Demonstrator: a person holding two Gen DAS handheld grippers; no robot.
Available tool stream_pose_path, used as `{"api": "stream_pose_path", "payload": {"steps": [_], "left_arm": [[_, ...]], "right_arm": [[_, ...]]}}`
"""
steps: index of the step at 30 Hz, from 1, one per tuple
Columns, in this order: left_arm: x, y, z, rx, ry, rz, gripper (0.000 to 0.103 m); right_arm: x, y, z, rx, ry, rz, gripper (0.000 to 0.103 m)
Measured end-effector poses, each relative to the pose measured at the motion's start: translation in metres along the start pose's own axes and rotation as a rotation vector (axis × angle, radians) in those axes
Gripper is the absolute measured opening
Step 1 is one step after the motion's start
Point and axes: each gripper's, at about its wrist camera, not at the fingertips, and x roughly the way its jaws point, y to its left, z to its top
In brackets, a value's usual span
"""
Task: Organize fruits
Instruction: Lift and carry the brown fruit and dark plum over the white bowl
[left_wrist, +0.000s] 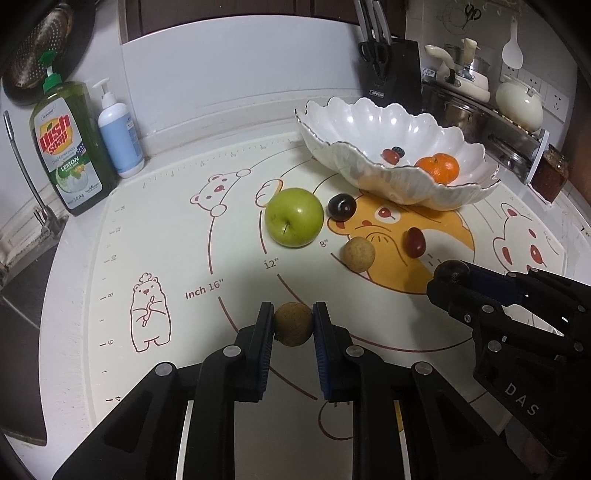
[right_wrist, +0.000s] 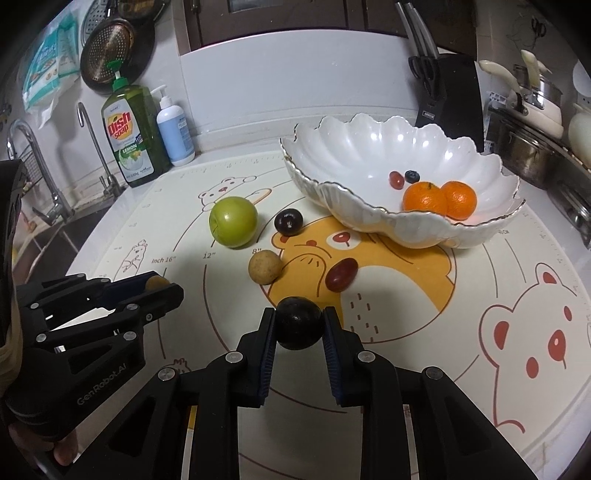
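My left gripper (left_wrist: 293, 322) is shut on a small brown round fruit (left_wrist: 293, 325) low over the mat. My right gripper (right_wrist: 299, 325) is shut on a dark round fruit (right_wrist: 299, 323), and the left wrist view shows it at the right (left_wrist: 451, 272). On the mat lie a green apple (left_wrist: 294, 216), a dark plum-like fruit (left_wrist: 342, 207), a tan round fruit (left_wrist: 357, 254) and a red grape (left_wrist: 414, 242). The white scalloped bowl (right_wrist: 369, 147) holds two oranges (right_wrist: 424, 199), a red grape (right_wrist: 396, 180) and a blueberry (right_wrist: 411, 176).
A printed baking mat (left_wrist: 166, 229) covers the counter. Dish soap (left_wrist: 70, 147) and a pump bottle (left_wrist: 120, 140) stand at the back left beside the sink (right_wrist: 55, 229). A knife block (left_wrist: 393, 74) and pots (right_wrist: 532, 147) stand behind and right of the bowl.
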Motion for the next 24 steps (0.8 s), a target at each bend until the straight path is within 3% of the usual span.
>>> {"api": "stream_pose_path", "payload": {"steps": [24], "left_arm": [[-0.014,-0.034,0.037,0.032,-0.053,-0.031,0.022]], "right_arm": [[-0.023,-0.047,0.015,0.092,-0.048,-0.071,0.026]]}}
